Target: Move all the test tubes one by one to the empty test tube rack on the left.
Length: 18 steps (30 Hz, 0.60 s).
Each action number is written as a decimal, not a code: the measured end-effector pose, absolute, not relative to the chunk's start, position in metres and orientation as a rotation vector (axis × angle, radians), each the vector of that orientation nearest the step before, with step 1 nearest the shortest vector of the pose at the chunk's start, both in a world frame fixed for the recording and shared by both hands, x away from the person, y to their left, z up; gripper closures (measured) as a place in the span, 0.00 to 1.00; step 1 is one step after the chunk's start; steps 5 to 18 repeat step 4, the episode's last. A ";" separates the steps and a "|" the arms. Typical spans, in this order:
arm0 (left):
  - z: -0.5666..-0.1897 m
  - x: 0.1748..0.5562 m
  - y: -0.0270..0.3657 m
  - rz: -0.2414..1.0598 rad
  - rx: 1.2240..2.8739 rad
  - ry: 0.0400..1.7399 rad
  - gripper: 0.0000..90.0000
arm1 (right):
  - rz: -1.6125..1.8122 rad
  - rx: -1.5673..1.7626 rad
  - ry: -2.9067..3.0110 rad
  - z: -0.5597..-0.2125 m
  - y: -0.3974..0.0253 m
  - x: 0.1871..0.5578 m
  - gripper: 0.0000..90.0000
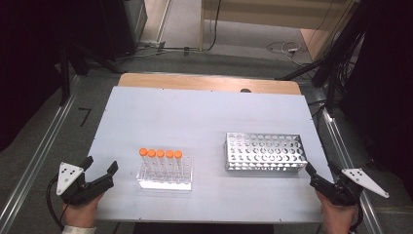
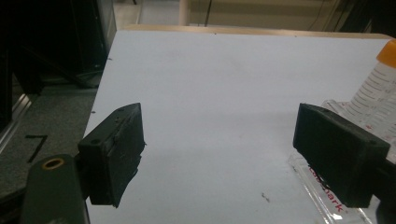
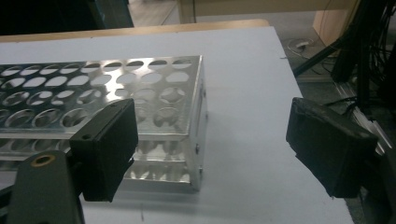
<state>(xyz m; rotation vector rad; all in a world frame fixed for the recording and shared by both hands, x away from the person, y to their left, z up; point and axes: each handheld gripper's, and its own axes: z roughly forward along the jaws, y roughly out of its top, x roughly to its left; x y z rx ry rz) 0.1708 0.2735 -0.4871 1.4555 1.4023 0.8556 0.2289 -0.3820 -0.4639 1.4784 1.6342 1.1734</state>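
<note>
A clear plastic rack point(image 1: 165, 181) holds a row of several orange-capped tubes point(image 1: 160, 155) at the front left of the white table point(image 1: 195, 117). A perforated metal rack point(image 1: 265, 152) stands empty at the front right. My left gripper point(image 1: 102, 164) rests open at the table's front left corner, left of the clear rack. In the left gripper view point(image 2: 219, 144) its right jaw overlaps the clear rack point(image 2: 322, 186) and one tube point(image 2: 380, 88). My right gripper point(image 1: 320, 168) is open beside the metal rack's right end point(image 3: 196, 121), with nothing between the jaws point(image 3: 212, 135).
The table's wooden far edge point(image 1: 209, 82) lies beyond the white sheet. Metal rails point(image 1: 34, 161) run along the floor on both sides. Cables point(image 1: 287, 48) lie on the floor behind the table.
</note>
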 end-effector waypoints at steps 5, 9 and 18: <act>-0.490 0.176 0.268 0.865 1.483 1.401 0.18 | 1.148 1.510 1.622 -0.469 -0.387 0.234 0.17; -0.490 0.176 0.268 0.865 1.483 1.401 0.18 | 1.148 1.510 1.622 -0.469 -0.387 0.234 0.17; -0.490 0.176 0.268 0.865 1.483 1.401 0.18 | 1.148 1.510 1.622 -0.469 -0.387 0.234 0.17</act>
